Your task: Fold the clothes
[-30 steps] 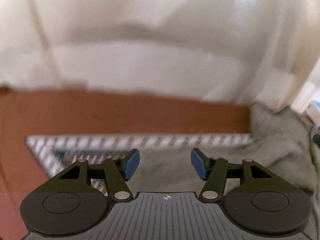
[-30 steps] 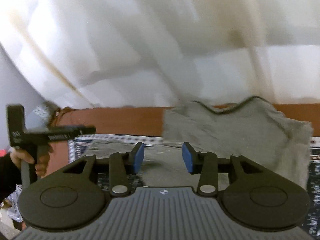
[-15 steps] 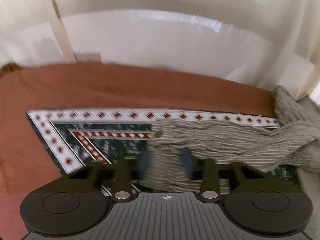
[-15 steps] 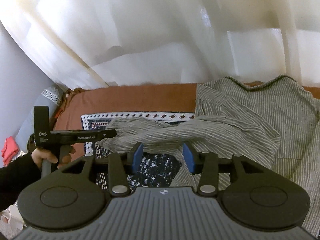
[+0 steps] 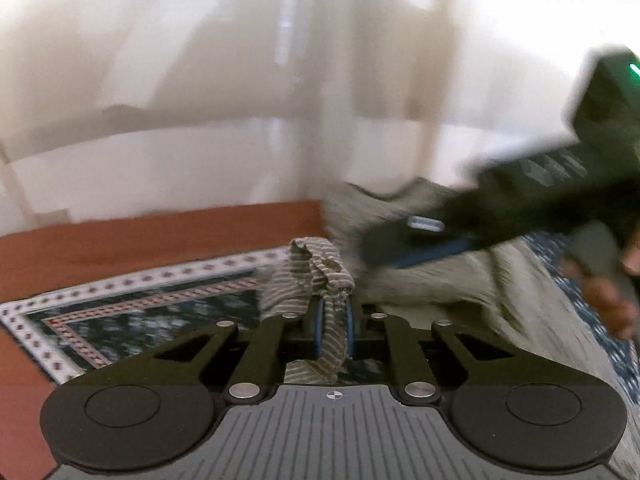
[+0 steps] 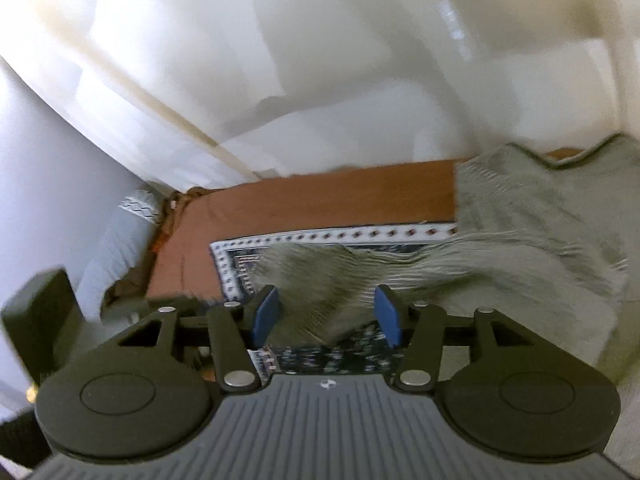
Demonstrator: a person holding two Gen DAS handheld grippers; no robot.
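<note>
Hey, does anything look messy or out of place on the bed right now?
Only the striped shirt: it lies crumpled, not flat, one part bunched into a wrinkled rope pinched in the left gripper. The right gripper is open. The patterned cloth underneath looks flat. No damage or spill visible.

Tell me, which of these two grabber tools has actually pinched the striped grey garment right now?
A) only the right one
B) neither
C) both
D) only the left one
D: in the left wrist view the left gripper is shut on a bunched fold of the striped grey garment, while in the right wrist view the right gripper has its jaws wide apart, with nothing pinched between its blue pads.
</note>
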